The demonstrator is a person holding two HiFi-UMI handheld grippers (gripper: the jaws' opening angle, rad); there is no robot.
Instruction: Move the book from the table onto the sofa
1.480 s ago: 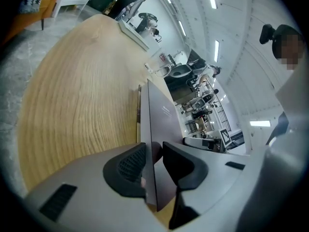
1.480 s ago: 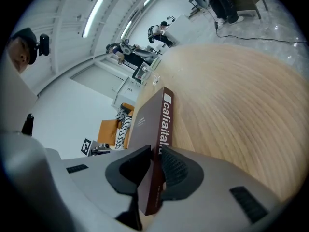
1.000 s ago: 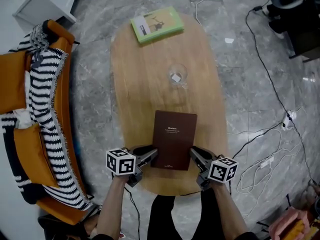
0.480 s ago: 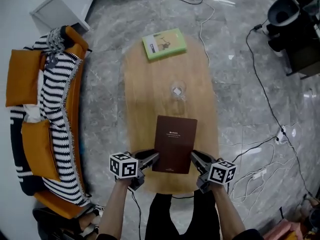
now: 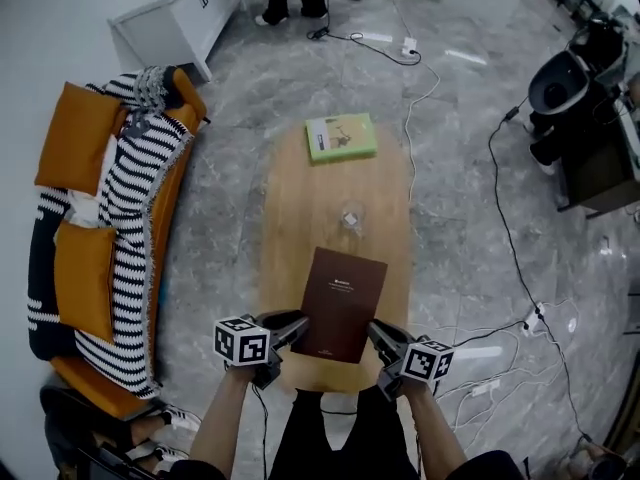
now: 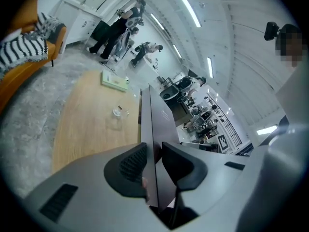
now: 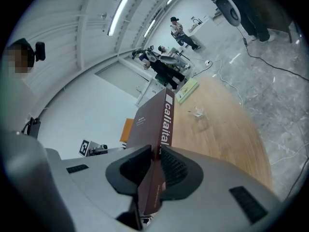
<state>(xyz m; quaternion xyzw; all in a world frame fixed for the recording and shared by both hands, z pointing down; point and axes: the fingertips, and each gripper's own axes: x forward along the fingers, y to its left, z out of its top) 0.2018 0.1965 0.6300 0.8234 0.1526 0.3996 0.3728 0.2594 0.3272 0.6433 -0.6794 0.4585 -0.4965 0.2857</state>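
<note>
left gripper (image 5: 296,328) and right gripper (image 5: 377,334) each clamp the book (image 5: 340,303) between them, table (image 5: 300,218) below.

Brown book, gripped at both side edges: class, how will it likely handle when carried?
The brown book is probably stiff: it spans flat, unsagging, between the left hand-held gripper and right hand-held gripper. Its smooth cover might slip in such narrow edge grips.

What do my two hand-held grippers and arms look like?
The left hand-held gripper and right hand-held gripper each have a grey body, black curved jaws with ridged pads, and a white cube of black square markers. No sleeves cover the forearms.
</note>
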